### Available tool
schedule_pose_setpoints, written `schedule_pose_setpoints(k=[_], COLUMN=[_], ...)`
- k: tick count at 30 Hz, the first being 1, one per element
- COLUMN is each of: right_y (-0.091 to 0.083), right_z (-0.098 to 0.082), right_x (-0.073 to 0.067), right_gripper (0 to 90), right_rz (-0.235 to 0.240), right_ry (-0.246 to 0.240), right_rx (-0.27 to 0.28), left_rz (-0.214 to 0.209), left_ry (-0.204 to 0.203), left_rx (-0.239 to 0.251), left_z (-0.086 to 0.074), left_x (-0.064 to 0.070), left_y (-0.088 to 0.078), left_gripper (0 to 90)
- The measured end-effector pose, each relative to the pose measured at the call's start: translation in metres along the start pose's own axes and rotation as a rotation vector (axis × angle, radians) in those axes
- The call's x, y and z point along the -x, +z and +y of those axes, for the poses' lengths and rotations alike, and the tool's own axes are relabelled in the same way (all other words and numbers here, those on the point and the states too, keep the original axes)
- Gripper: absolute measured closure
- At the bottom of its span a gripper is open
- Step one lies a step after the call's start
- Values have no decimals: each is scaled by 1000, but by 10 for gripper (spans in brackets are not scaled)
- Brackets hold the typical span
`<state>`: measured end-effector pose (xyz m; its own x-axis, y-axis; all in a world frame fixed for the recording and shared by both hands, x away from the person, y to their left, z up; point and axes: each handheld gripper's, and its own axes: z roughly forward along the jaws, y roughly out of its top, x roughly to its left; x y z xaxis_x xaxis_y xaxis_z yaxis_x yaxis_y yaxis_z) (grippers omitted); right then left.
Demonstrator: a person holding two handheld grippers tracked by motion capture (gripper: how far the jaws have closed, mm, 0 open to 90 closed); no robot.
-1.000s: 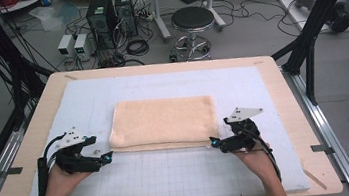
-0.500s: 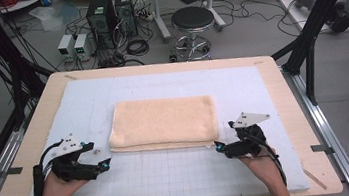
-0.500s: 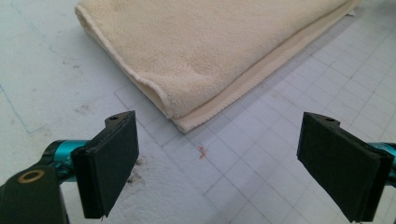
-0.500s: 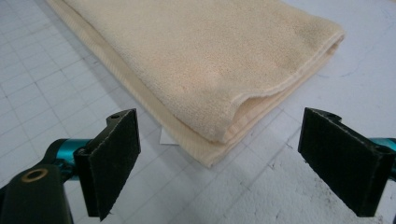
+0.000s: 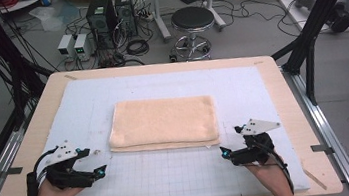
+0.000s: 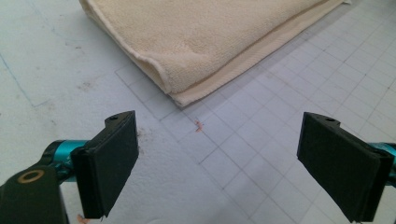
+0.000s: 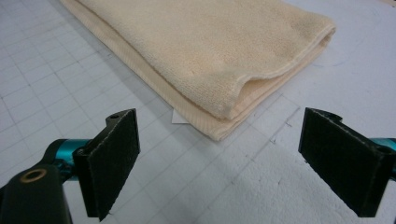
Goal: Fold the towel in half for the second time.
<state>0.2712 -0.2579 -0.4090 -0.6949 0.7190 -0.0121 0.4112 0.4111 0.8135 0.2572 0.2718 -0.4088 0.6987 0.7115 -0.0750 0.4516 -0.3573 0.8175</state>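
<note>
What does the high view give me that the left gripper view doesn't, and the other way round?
High view: the whole folded towel lying square on the white grid mat, both hands, the right gripper, and the stool on the floor beyond the table. Left gripper view: the towel's near corner close up, its layered edges showing, and a small orange fleck on the mat. Both: the towel, the mat and the open left gripper, clear of the towel.

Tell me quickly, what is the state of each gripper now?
Left gripper: jaws open, holding nothing, short of the folded towel.
Right gripper: jaws open, holding nothing, facing a towel corner.
</note>
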Motion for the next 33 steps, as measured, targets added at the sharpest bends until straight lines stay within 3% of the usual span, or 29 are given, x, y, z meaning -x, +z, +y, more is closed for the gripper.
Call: schedule_pose_setpoints(k=[11,33], right_y=[-9,-19], right_z=[-7,-17], right_x=[-6,-8], right_gripper=[119,119], right_rz=[0,-6], right_ry=[-1,1], right_rx=[2,6], left_rz=[6,14], left_ry=[10,2], left_rx=[-14,9], left_z=[-9,-14], left_x=[4,6], left_y=[-8,-16], left_gripper=[132,132])
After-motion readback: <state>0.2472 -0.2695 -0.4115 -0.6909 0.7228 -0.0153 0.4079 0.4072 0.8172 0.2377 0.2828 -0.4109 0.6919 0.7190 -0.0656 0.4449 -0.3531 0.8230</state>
